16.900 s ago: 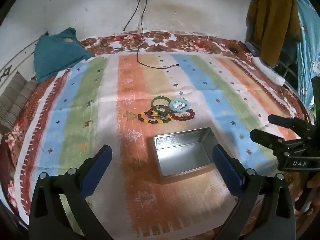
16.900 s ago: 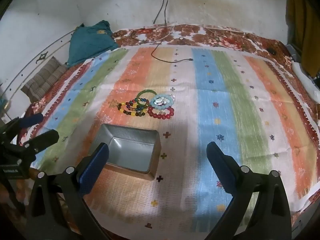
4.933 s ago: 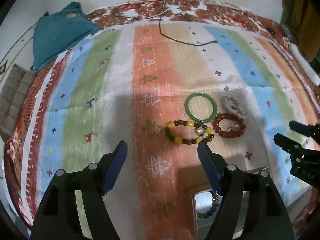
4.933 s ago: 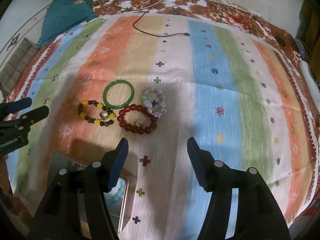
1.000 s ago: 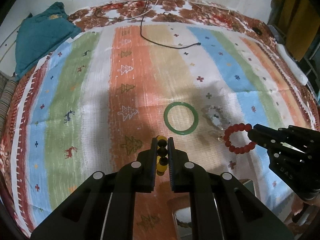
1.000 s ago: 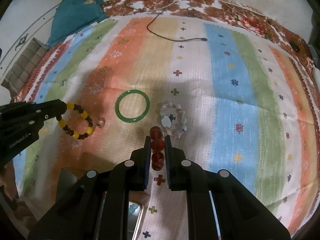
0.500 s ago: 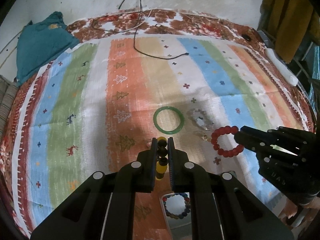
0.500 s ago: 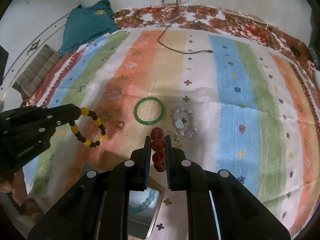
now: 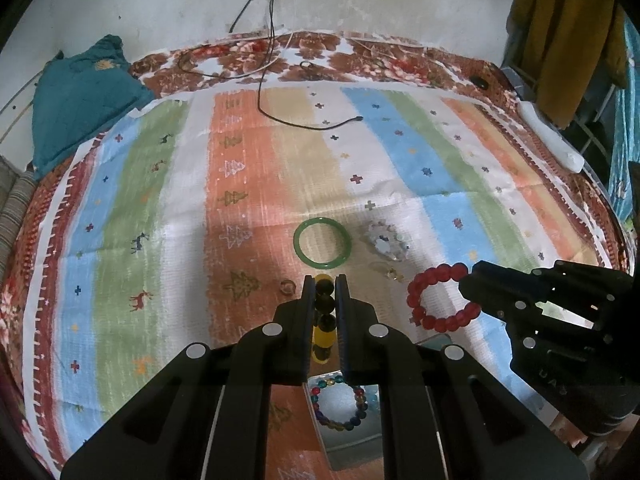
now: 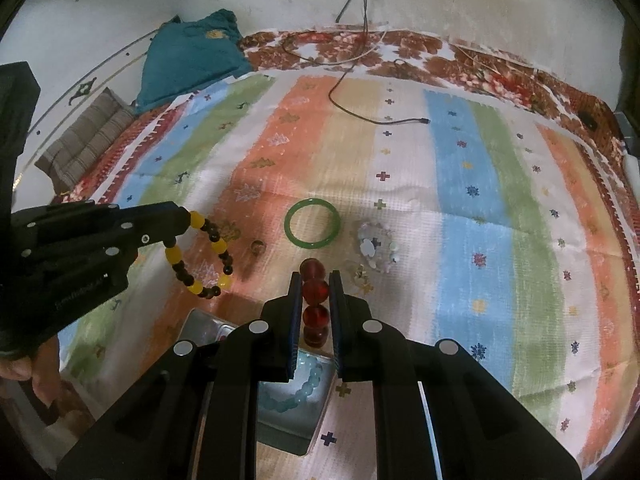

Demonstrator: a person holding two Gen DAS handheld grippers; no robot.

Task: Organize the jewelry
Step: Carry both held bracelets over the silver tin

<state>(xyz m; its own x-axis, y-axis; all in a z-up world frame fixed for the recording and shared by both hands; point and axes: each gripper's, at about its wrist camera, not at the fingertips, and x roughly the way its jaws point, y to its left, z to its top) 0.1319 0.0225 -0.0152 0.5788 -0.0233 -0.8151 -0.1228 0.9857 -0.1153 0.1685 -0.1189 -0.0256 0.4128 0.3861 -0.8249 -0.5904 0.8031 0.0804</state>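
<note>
Bedspread (image 9: 160,208), striped, lies under everything I see. My metal tin (image 10: 208,322) sits near its front edge, holding a multicoloured bead bracelet (image 9: 338,404). My left gripper (image 9: 324,300) has its jaws pinching the yellow-and-dark bracelet (image 10: 204,256); my right gripper (image 10: 314,300) pinches the red bracelet (image 9: 440,298). Beyond them, on the spread, lie a green bangle (image 9: 322,248) and a pale bracelet (image 9: 386,244).

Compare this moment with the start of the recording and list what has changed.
Left tool has lifted the yellow-and-dark bracelet; right tool has lifted the red bracelet. Multicolour bracelet and pale blue bracelet now lie in the tin. Green bangle stays on the cloth.
</note>
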